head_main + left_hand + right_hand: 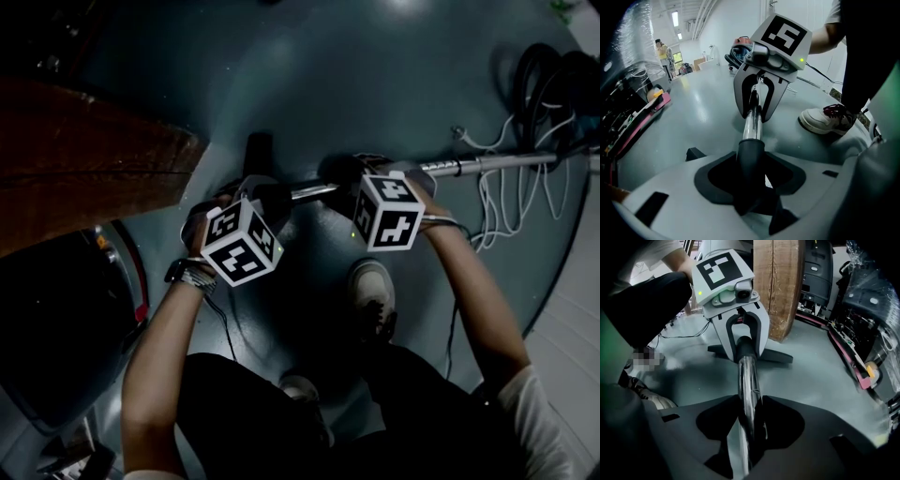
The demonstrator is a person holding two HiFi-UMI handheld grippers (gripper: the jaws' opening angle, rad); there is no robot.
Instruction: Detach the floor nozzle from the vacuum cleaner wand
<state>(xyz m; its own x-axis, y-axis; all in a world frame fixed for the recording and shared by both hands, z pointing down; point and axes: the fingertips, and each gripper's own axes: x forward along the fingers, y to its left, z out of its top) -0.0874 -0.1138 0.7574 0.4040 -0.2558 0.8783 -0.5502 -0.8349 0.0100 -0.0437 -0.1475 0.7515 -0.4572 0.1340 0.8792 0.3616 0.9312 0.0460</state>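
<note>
Lying flat on the floor point(375, 75) in front of the person's shoes, the wand point(487, 165) runs left to right. The floor nozzle point(778, 356) sits at its left end, a low dark head on the far side of the left claw.

Left claw point(746, 350): jaws apart, straddling the dark plastic neck point(751, 154) where the nozzle sleeves over the tube. A sliver of floor shows beside the neck, so the pads do not look pressed home. Dark on dark, so this reading is only fair.

Right claw point(757, 110): jaws also apart, set astride the chrome tube just right of the joint. A light gap shows on one side of the tube, so I judge it is not clamped yet.

Handling, judged:
- Tube — rigid, polished metal and likely slippery. It needs a firm squeeze square across the round, or it will slide through the pads under an axial pull.
- Neck — stiff matte plastic with better friction, and thicker than the tube. It is probably a push fit. No release catch is visible from here.
- Both parts look light. The nozzle head may swivel on its neck, so hold the neck itself rather than the head.
- Best holds are the present ones, close on either side of the joint. Pull straight apart along the tube, with a slight twist if it binds.
</note>
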